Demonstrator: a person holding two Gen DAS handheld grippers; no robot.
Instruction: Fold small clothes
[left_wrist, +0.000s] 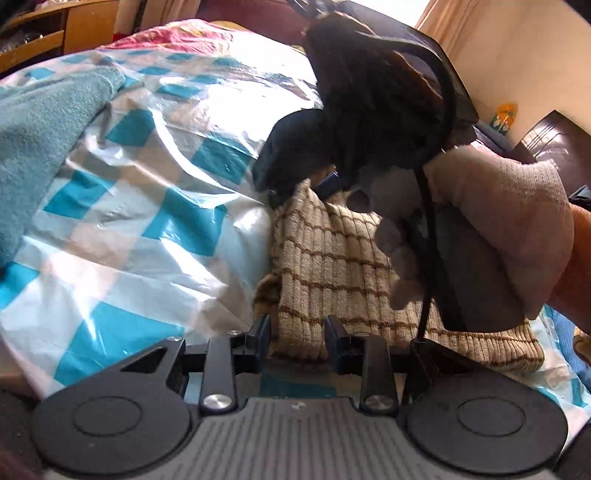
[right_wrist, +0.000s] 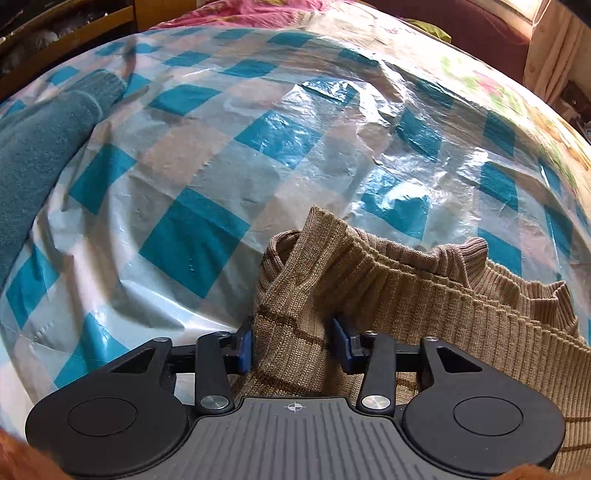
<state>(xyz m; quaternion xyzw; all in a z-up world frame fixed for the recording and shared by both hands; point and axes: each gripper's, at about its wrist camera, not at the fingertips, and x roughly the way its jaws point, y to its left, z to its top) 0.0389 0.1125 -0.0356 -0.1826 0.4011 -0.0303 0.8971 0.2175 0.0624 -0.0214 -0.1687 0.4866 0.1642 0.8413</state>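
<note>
My right gripper (right_wrist: 291, 345) pinches a bunched fold of the tan ribbed sweater (right_wrist: 424, 295), which lies on the checked plastic sheet (right_wrist: 192, 236). My left gripper (left_wrist: 298, 338) stands spread at the sweater's (left_wrist: 332, 266) near edge, pads not pressing it. A teal garment (right_wrist: 40, 155) lies apart, far left.

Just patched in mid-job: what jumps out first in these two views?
The blue-and-white checked plastic sheet covers nearly the whole surface. A tan ribbed sweater lies bunched at its near edge, with a fold between the right gripper fingers. A teal towel lies at far left, while the left gripper hovers at the sweater's edge.
</note>
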